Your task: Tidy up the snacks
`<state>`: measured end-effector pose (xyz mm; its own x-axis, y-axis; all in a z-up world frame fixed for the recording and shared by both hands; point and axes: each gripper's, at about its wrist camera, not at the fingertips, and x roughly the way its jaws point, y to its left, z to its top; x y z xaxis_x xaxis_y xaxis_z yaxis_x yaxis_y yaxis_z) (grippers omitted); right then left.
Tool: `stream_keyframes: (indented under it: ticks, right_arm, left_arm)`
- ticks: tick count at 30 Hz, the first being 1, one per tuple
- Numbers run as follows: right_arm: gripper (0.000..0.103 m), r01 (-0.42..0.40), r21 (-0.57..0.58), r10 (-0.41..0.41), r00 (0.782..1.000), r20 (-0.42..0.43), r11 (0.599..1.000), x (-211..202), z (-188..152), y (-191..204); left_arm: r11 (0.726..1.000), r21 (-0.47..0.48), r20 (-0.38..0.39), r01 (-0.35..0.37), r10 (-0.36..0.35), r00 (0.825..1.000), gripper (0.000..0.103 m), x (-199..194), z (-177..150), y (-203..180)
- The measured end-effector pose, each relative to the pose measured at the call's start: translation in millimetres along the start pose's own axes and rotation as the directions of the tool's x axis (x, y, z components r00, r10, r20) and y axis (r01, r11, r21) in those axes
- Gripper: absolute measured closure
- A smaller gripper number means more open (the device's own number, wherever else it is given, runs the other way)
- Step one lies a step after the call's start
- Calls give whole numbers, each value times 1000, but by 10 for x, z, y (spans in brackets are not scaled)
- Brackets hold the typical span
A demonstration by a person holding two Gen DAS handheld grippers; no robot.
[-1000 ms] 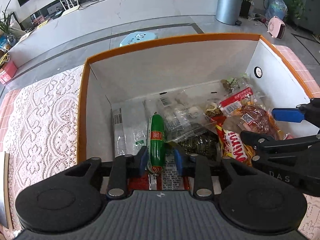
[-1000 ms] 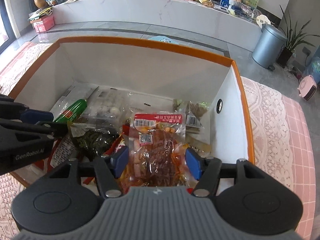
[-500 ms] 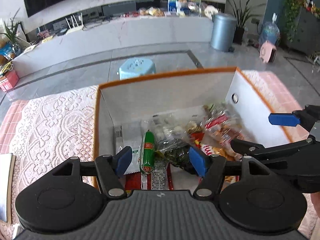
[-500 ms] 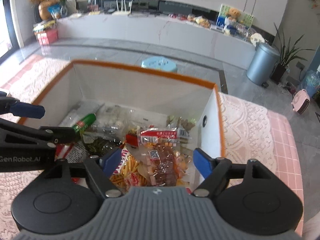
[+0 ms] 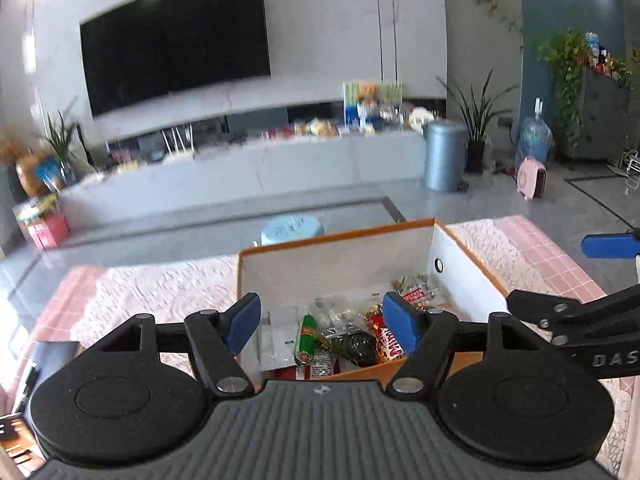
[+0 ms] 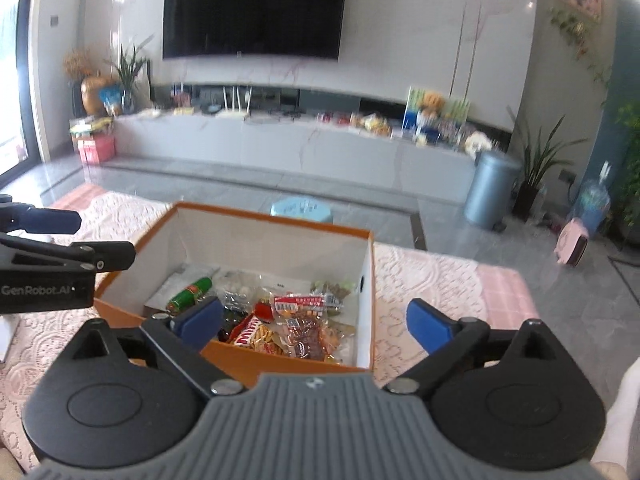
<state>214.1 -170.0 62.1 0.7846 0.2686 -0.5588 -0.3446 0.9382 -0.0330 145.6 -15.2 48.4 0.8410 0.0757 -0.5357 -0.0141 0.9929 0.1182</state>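
Left tool (image 5: 320, 322) and right tool (image 6: 314, 320): both released, jaws just widened, nothing between them. Box (image 6: 280, 354): snack packets inside, green sausage (image 6: 190, 292) at 10 o'clock.

Wall-mounted black television (image 6: 254, 8) on pale marble wall; below it, long white media console (image 6: 288, 148); to its right, grey pedal bin (image 6: 491, 189) and potted plant (image 6: 536, 168); grey tiled floor (image 6: 240, 188) before it.

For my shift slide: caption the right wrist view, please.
Open right gripper above the orange box of snack packets, green sausage at its left.
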Motion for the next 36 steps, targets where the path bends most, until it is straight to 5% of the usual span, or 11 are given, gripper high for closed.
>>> stream_keyframes:
  ticks: [12,20,28,36]
  right_arm:
    - [7,77,123,-98,980,171,989,-991,-496,206]
    - [7,182,138,-211,949,233,973,-1219,-827,443]
    - [4,214,91,-231,931,281,973,-1229,-1094,605]
    - [4,160,85,-172,969,176,984,-958,-1181,595]
  left_arm:
    - [1000,-11,111,-2,3,994,17,-544,-364,-16]
    - [999,-21,105,25,-22,994,17,-693,-578,-46]
    - [997,-76,63,14,-9,998,16,-592,-700,30]
    - [999,-48,-41,-24,22,999,16,-411,-903,30]
